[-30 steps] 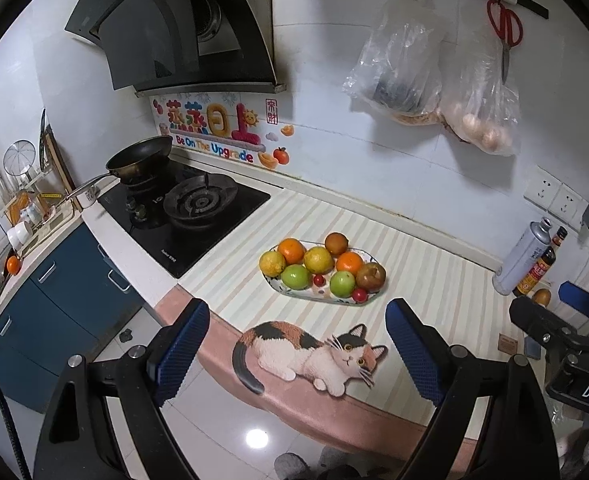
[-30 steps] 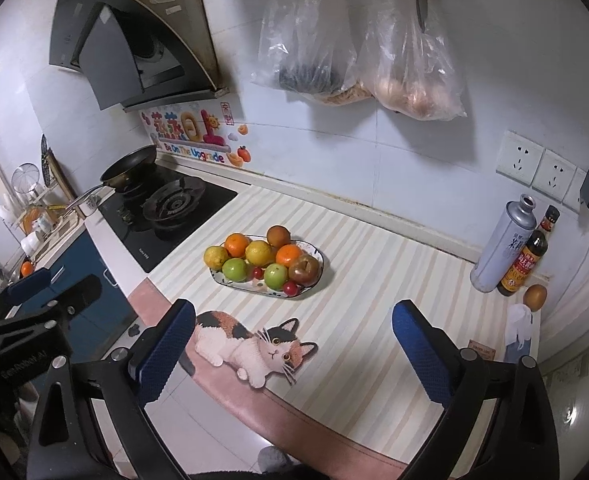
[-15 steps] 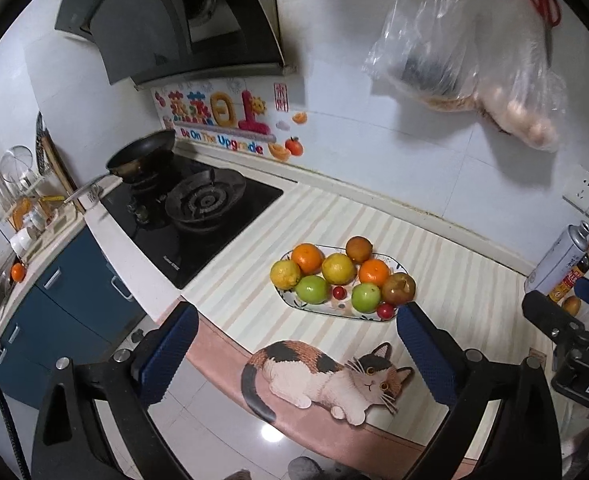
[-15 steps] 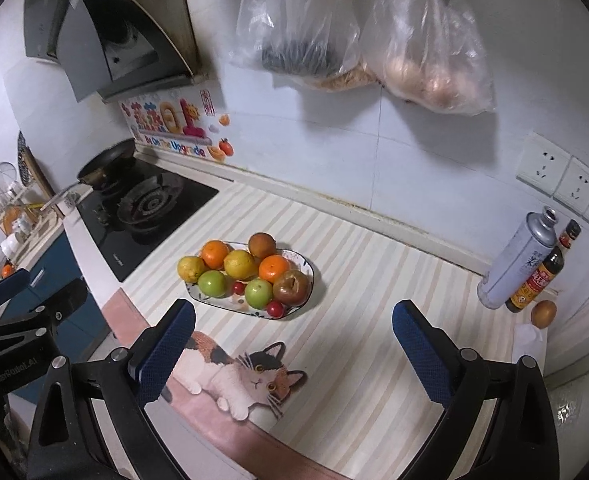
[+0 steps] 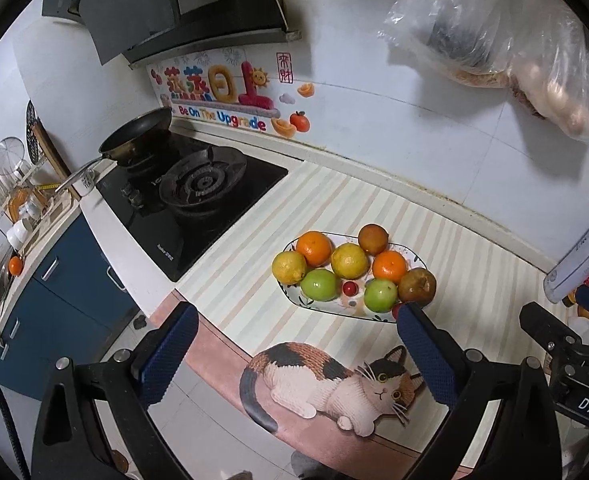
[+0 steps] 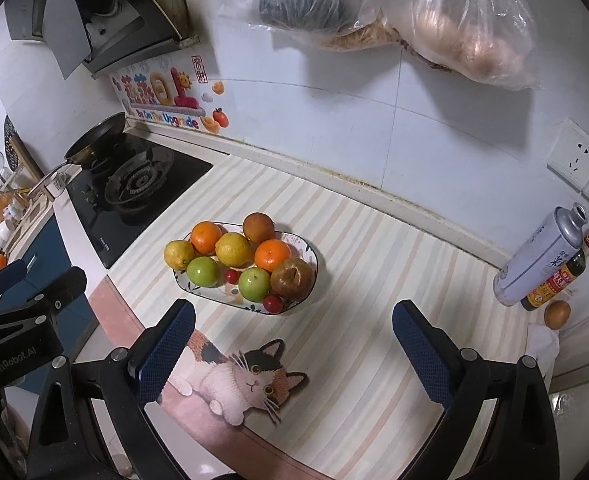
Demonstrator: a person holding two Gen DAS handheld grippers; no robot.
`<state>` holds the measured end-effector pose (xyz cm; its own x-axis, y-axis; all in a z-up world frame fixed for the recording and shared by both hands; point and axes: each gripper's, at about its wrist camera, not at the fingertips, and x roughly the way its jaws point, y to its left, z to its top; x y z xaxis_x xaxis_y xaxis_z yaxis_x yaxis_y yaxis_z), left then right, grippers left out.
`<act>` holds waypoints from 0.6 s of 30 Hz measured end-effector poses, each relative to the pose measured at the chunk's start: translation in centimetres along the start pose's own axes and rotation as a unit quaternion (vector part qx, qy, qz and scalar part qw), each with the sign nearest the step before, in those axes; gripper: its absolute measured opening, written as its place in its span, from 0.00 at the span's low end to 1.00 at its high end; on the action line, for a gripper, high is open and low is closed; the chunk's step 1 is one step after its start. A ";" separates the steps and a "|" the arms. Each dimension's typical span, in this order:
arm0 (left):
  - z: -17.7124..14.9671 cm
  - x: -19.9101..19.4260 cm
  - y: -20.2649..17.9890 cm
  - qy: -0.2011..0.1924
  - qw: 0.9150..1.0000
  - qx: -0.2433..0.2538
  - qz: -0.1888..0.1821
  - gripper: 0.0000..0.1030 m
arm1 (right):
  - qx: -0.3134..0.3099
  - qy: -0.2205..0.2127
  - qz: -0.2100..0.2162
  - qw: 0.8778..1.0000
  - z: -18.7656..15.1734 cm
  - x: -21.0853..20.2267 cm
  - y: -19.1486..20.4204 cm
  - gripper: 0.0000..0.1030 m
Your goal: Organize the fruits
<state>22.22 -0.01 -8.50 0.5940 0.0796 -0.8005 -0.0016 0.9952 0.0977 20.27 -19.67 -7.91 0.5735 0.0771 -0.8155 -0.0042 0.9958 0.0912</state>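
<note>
Both tools hover above the front edge of the bench (image 6: pixel 374 280), which is covered by a striped mat with a printed cat (image 6: pixel 246 380) near its front edge.

Left tool (image 5: pixel 294 354): blue-padded fingers spread wide, nothing between them. In the left wrist view its right finger pad overlaps the near rim of the fruit plate (image 5: pixel 326 306); contact cannot be judged.

Right tool (image 6: pixel 292 350): fingers likewise wide apart, nothing held. It points at bare mat to the right of the plate, with the cat print between its fingertips.

Fruit plate (image 6: pixel 308 256): oval, patterned, sitting on the mat just right of the gas hob (image 6: pixel 134 192). Contents, all touching or nearly so:
- two oranges (image 6: pixel 205 236), one at back left, one toward the right
- two yellow citrus (image 6: pixel 234 249), one at the left end, one in the centre
- two green fruits (image 6: pixel 203 272) along the front
- one brown round fruit (image 6: pixel 258 227) at the back
- one brownish-red fruit (image 6: pixel 292 278) at the right end
- two small red fruits (image 6: pixel 272 303), one between the greens, one at the front rim

One loose brown fruit (image 6: pixel 557 314) lies on the bench well apart from the plate, at the far right, just beside a dark sauce bottle (image 6: pixel 562 276) and a tilted silver canister (image 6: pixel 534 264).

A frying pan (image 6: pixel 94 144) rests on the hob's rear burner. Two clear plastic bags (image 6: pixel 454 28) hang on the wall above.
</note>
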 end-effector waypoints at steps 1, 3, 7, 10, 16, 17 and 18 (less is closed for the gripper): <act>0.0 0.1 0.0 0.002 1.000 -0.001 0.000 0.99 | 0.000 0.002 0.000 1.000 0.0 0.1 0.0 0.98; 0.0 0.3 0.1 0.003 1.000 -0.002 0.000 0.99 | 0.000 0.003 0.001 1.000 0.0 0.2 0.0 0.98; 0.0 0.3 0.1 0.002 1.000 -0.004 -0.004 0.99 | 0.000 0.004 0.001 1.000 0.0 0.2 0.0 0.98; 0.0 0.4 0.2 0.000 1.000 -0.008 -0.007 0.99 | -0.003 0.005 0.001 1.000 -0.1 0.2 0.0 0.98; -0.1 0.3 0.2 -0.001 1.000 -0.008 -0.005 0.99 | -0.006 0.000 -0.001 1.000 -0.2 -0.1 0.1 0.98; -0.1 0.3 0.2 -0.001 1.000 -0.009 -0.006 0.99 | -0.007 -0.001 -0.001 1.000 -0.2 -0.2 0.1 0.98; 0.0 0.3 0.2 -0.002 1.000 -0.009 -0.006 0.99 | -0.007 -0.001 -0.001 1.000 -0.2 -0.3 0.1 0.98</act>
<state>22.34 0.18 -8.72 0.5967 0.0683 -0.7996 -0.0091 0.9969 0.0784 19.90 -19.56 -7.80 0.5753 0.0748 -0.8145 -0.0139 0.9966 0.0817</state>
